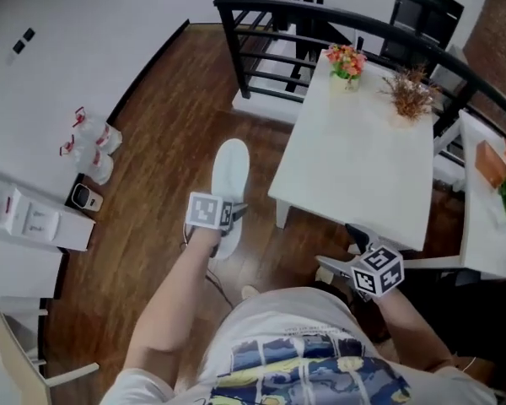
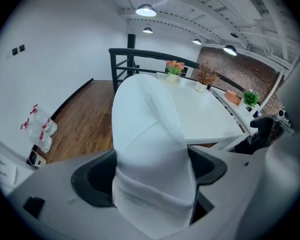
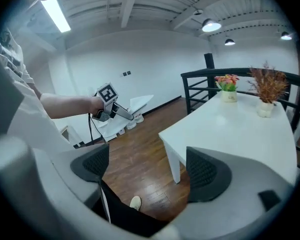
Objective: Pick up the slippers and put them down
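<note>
A white slipper (image 1: 230,175) hangs in the air over the wooden floor (image 1: 160,218), left of the white table (image 1: 354,159). My left gripper (image 1: 223,218) is shut on its near end. In the left gripper view the slipper (image 2: 150,134) fills the space between the dark pads (image 2: 92,176) and points away. The right gripper view shows the same slipper (image 3: 140,103) sticking out of the left gripper (image 3: 121,113). My right gripper (image 1: 341,256) is low at the table's near corner; its jaws (image 3: 147,169) stand open with nothing between them.
On the table stand a pot of flowers (image 1: 346,62) and a dried plant (image 1: 411,91). A black railing (image 1: 261,24) runs behind it. Plastic bottles (image 1: 93,146) and a white cabinet (image 1: 34,218) line the left wall. A second white table (image 1: 489,226) is at the right.
</note>
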The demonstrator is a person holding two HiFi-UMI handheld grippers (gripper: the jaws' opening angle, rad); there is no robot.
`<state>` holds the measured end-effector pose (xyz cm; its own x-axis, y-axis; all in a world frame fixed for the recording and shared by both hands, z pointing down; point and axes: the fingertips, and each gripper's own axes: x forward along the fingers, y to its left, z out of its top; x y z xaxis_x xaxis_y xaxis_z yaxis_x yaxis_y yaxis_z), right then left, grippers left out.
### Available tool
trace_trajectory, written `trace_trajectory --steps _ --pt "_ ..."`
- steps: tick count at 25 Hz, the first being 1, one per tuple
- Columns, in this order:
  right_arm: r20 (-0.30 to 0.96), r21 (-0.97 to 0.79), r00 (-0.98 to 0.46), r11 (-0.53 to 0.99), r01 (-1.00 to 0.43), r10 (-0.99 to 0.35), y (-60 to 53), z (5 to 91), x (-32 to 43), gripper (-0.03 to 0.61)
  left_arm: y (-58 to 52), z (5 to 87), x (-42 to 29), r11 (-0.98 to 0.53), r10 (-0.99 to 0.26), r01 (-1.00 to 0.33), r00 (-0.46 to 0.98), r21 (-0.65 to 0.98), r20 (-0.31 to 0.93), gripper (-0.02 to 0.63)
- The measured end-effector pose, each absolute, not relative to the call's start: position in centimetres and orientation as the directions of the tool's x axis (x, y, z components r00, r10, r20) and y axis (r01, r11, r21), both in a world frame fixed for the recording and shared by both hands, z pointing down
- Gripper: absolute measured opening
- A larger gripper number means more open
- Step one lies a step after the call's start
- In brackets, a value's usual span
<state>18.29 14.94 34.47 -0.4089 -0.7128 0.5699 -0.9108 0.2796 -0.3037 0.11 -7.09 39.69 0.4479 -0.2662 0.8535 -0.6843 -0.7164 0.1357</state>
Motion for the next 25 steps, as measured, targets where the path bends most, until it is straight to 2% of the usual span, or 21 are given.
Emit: trace_trajectory --steps 6,11,18,25 --pt "0.594 -0.305 -0.469 0.356 -0.883 -0.654 10.8 36.2 4.4 0.500 -9.0 41.7 -15.2 -0.640 -0.296 -0.756 0.410 0.140 0.863 0.437" --pt "0.637 -0.329 -0.521 0.410 -0.851 -0.569 7.6 38.9 -3.3 0.491 -10.2 45.8 -23.1 -0.539 -0.292 -0.825 0.372 0.170 0.881 0.437" --pt "0.703 -0.347 -0.570 0.495 -0.797 -0.425 2.2 47.3 -8.8 0.486 -13.5 56.3 -28.0 -0.347 -0.273 -0.915 0.310 0.208 0.910 0.437" --pt "0.751 -0.415 -0.567 0.425 -0.804 -0.338 -4.0 62.4 -9.7 0.486 -18.8 73.4 -29.0 -0.138 -0.220 -0.963 0.257 0.230 0.941 0.437"
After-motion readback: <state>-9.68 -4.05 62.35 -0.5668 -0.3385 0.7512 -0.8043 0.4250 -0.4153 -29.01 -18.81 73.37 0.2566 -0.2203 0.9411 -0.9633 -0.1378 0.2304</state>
